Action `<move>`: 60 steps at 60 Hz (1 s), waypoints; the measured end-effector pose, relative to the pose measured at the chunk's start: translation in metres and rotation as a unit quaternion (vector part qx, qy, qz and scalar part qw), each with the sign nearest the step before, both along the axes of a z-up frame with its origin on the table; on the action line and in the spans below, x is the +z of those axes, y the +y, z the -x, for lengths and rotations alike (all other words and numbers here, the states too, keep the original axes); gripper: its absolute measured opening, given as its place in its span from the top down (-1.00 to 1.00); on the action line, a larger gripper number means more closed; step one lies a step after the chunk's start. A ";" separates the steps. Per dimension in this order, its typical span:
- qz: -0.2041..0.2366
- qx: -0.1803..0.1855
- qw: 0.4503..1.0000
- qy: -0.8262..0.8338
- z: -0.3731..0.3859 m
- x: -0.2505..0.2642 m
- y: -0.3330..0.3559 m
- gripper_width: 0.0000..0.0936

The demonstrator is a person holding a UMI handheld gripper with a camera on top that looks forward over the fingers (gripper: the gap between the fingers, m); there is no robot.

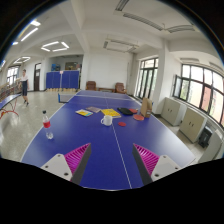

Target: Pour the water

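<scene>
My gripper [111,160] is open and empty, its two pink-padded fingers [74,156] held wide apart above the near end of a blue table-tennis table [95,140]. A small bottle with a red cap [46,127] stands on the table beyond the left finger, with something small and red beside it. A white cup [107,119] stands farther off near the middle of the table, beside flat coloured sheets [92,111]. Nothing is between the fingers.
A white centre line runs along the table away from me. More small objects [138,116] lie at the far right of the table. Another table-tennis table [8,106] stands at the left. Windows and cabinets [190,122] line the right wall.
</scene>
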State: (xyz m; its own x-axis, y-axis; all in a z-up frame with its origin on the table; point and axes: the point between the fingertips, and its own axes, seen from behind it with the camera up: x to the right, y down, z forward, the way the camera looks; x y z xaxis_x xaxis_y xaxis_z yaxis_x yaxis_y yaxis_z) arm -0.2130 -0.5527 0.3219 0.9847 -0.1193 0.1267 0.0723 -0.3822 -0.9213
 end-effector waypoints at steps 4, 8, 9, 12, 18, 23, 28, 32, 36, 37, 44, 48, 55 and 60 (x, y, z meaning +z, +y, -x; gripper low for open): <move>0.008 -0.003 1.000 0.002 0.001 -0.007 -0.003 -0.83; 0.016 -0.006 1.000 0.002 0.007 -0.018 -0.005 -0.83; 0.017 -0.006 1.000 0.002 0.010 -0.032 0.007 -0.82; 0.028 -0.007 1.000 0.001 0.018 -0.048 0.010 -0.82; 0.043 -0.007 0.999 -0.007 0.035 -0.084 0.007 -0.82; 0.054 -0.004 0.998 -0.011 0.065 -0.121 0.010 -0.81; 0.066 0.009 0.998 -0.002 0.113 -0.155 0.016 -0.81; 0.080 0.020 0.997 0.009 0.166 -0.182 0.038 -0.81; 0.087 0.042 0.995 0.020 0.218 -0.199 0.051 -0.82; 0.088 0.047 0.995 0.021 0.231 -0.203 0.058 -0.82; 0.073 0.086 0.993 0.035 0.324 -0.218 0.121 -0.82; 0.056 0.100 0.993 0.041 0.365 -0.220 0.167 -0.82; 0.020 0.109 0.993 0.037 0.416 -0.220 0.257 -0.82; -0.002 0.100 0.994 0.044 0.428 -0.215 0.305 -0.81</move>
